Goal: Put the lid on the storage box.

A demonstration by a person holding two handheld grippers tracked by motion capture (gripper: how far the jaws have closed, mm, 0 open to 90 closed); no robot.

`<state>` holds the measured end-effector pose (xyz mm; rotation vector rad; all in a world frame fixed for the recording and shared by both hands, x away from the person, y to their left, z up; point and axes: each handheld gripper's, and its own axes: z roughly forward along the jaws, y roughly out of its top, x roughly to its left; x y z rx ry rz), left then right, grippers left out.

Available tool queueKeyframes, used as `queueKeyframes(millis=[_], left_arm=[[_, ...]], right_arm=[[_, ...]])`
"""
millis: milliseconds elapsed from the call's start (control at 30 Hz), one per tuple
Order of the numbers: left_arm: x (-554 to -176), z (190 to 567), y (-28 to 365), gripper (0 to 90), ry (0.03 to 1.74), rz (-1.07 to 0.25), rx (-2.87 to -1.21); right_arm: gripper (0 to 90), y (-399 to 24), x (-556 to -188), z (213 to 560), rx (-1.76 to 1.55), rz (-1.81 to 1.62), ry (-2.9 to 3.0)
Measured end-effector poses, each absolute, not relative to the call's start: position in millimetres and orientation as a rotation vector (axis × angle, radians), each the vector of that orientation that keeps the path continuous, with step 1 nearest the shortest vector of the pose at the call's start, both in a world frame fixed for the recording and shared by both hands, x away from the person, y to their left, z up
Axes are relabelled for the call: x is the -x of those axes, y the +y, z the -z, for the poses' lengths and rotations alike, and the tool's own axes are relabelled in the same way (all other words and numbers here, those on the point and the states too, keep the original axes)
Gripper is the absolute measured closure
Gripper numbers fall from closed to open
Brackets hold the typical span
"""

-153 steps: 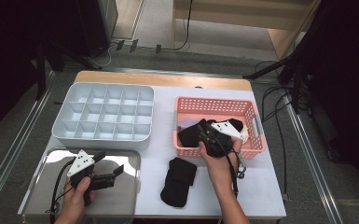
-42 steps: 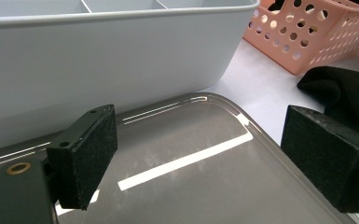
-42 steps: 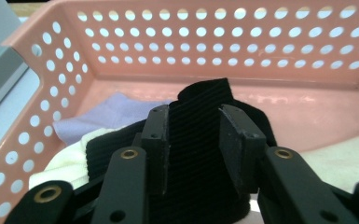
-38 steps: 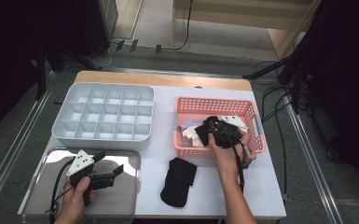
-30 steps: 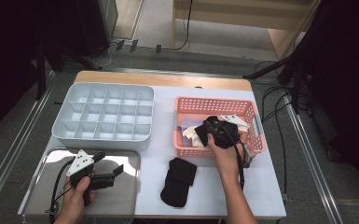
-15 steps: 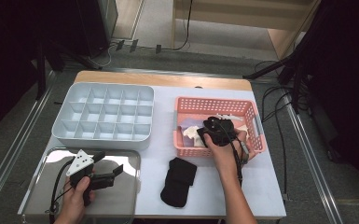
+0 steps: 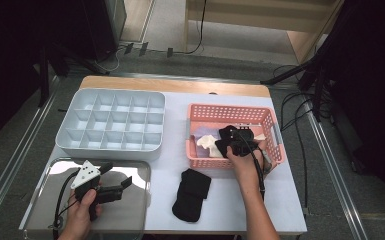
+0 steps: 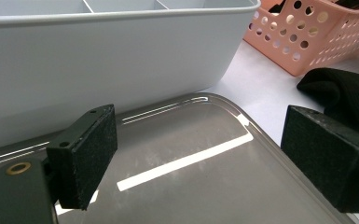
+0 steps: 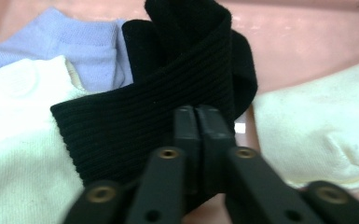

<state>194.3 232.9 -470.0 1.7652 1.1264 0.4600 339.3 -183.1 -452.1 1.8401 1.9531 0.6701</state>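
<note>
Tabletop [image 7: 280, 200]: white, carries everything below.

Divided tray [image 7: 111, 125]: grey, many compartments, far-left side. Every compartment visible in the high view looks empty; no sock sorted in yet.

Metal tray [image 7: 130, 220]: shiny, near-left, just in front of divided tray. Bare except for the gripper over it.

Pink basket [image 7: 272, 125]: perforated, right of divided tray. Holds the unsorted socks.

Black sock on tabletop [image 7: 192, 194]: folded, lies between metal tray and basket, just in front of basket's near wall. Out of the basket, not in any compartment.

Left gripper [image 7: 114, 191]: held over metal tray, jaws wide apart w/ nothing between them; idle.

Right gripper [image 7: 228, 141]: down inside basket. Jaws have just been closing and are now pinched together on the black ribbed sock [image 9: 168, 88], fabric nipped at the tips.

White socks [image 9: 18, 154]: in basket, either side of the black one.

Lilac sock [image 9: 74, 42]: under/behind the white one at left of the right gripper view.

Progress (est.): early. One sock out, one gripped but not lifted, approx. 3 left in basket.
</note>
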Motion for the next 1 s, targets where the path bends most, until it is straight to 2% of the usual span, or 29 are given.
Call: queueKeyframes(millis=[233,300,400,567,633,767,1000], left_arm=[[-195,470,233,11.7,1.130,-0.459,-1.764],[-195,470,233,11.7,1.129,-0.458,-1.764],[-195,470,233,11.7,1.129,-0.458,-1.764],[-195,470,233,11.7,1.127,-0.459,-1.761],[-195,470,233,11.7,1.127,-0.457,-1.761],[-195,470,233,11.7,1.126,-0.455,-1.762],[-195,470,233,11.7,1.127,-0.462,-1.763]], right_arm=[[89.1,-187,-333,451,-1.795,-0.805,1.906],[72.2,-188,-335,450,-1.796,-0.888,1.902],[59.5,-187,-337,447,-1.811,-0.966,1.894],[54.9,-186,-345,443,-1.870,-0.878,1.921],[50.0,-190,-349,438,-1.849,-0.899,1.894],[47.6,-192,-357,433,-1.862,-0.882,1.899],[49.6,-189,-372,437,-1.930,-0.718,2.025]])
